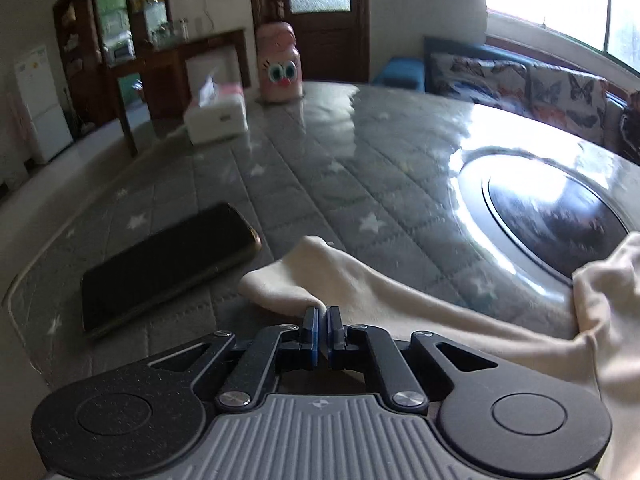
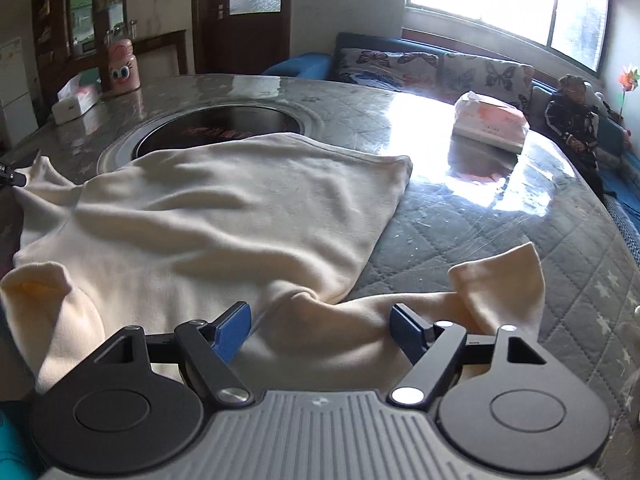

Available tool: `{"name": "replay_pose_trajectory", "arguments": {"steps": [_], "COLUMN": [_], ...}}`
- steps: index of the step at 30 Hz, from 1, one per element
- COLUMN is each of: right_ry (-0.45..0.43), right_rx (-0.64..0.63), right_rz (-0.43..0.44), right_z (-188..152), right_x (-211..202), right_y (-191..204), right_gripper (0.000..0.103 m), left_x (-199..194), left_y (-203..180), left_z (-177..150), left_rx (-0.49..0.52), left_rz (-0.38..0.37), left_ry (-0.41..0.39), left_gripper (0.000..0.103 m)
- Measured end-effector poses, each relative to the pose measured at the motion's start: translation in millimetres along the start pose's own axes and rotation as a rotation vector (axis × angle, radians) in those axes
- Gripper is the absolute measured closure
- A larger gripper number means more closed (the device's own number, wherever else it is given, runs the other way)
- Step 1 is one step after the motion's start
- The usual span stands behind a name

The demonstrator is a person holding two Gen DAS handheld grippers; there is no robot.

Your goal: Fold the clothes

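Cream garment (image 2: 224,208) spread over the quilted table (image 2: 500,248), one sleeve (image 2: 360,320) bunched between the spread-apart fingers of the right gripper (image 2: 322,330), untouched by either pad. Pinched at a fold of the other sleeve (image 1: 320,276), left gripper (image 1: 322,322) clenched on the cloth, dark phone (image 1: 160,272) lying left of its fingers.
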State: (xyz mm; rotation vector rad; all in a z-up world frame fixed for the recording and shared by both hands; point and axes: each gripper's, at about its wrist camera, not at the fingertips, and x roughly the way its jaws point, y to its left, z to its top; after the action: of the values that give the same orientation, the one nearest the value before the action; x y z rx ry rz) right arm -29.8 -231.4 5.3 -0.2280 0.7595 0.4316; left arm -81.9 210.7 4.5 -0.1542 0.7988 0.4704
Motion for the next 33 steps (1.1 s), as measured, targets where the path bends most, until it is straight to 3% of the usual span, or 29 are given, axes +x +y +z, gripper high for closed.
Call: {"name": "replay_pose_trajectory", "arguments": {"steps": [6, 10, 18, 23, 26, 30, 33], "right_ry": [-0.038, -0.044, -0.05, -0.057, -0.056, -0.052, -0.053], "right_rx": [0.005, 0.015, 0.039, 0.045, 0.047, 0.044, 0.041], "right_rz": [-0.009, -0.006, 0.006, 0.008, 0.009, 0.01, 0.011], "right_z": [11.4, 14.8, 17.8, 19.6, 20.3, 21.2, 21.9], "right_x": [-7.9, -4.3, 1.6, 1.4, 2.9, 5.3, 5.9], "right_y": [-4.1, -6.3, -7.8, -9.0, -9.8, -9.6, -8.1], "right_gripper": [0.025, 0.025, 0.025, 0.024, 0.024, 0.024, 0.024], "left_x": [-23.3, -28.6, 0.7, 23.6, 30.2, 36.2, 40.0], "left_y": [-20.8, -52.0, -133.9, -163.4, -169.9, -169.3, -170.5], "left_z": [15.9, 24.9, 36.3, 38.2, 35.7, 36.5, 38.6], "left_rx": [0.08, 0.145, 0.314, 0.378, 0.407, 0.414, 0.417], "left_rz": [-0.097, -0.239, -0.459, -0.467, -0.465, -0.494, -0.539], "left_ry": [-0.068, -0.094, -0.057, -0.029, -0.02, -0.005, 0.006], "left_gripper": [0.084, 0.068, 0.063, 0.062, 0.056, 0.058, 0.078]}}
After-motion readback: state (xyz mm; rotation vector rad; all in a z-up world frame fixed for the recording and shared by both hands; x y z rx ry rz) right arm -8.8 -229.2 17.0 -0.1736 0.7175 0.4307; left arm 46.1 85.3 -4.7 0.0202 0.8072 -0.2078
